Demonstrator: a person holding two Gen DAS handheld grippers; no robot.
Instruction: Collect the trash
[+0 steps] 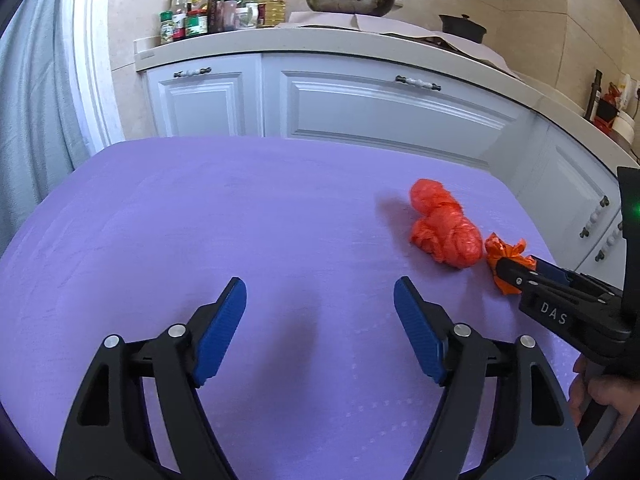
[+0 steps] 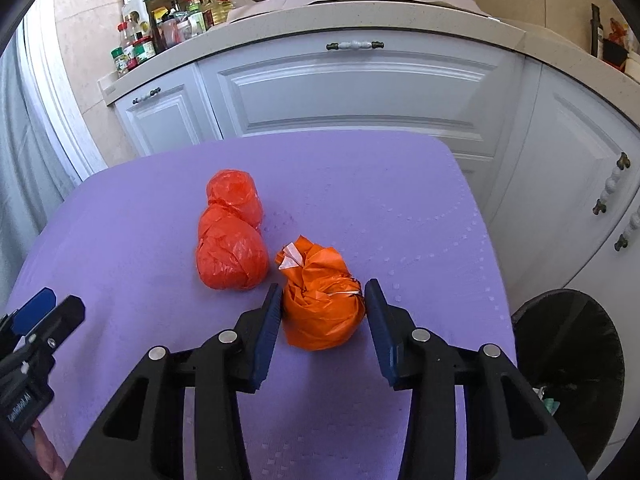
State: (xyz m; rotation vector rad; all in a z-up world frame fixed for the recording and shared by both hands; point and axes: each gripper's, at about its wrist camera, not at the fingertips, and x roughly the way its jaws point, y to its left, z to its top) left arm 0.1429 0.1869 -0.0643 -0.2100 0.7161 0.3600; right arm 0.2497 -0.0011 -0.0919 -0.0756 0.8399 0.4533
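An orange knotted trash bag (image 2: 322,304) sits on the purple table mat (image 2: 160,300) between the fingers of my right gripper (image 2: 322,298). Both pads touch its sides, so the gripper is shut on it. It also shows in the left wrist view (image 1: 502,250), held by the right gripper (image 1: 516,272). Two red-orange trash bags lie just beyond it, one near (image 2: 232,256) and one far (image 2: 235,194); they also show in the left wrist view (image 1: 446,226). My left gripper (image 1: 320,298) is open and empty over the mat, left of the bags.
A black trash bin (image 2: 576,364) stands on the floor right of the table. White kitchen cabinets (image 1: 360,108) and a counter with bottles (image 1: 208,12), a wok (image 1: 348,0) and a black pot (image 1: 464,26) run behind the table.
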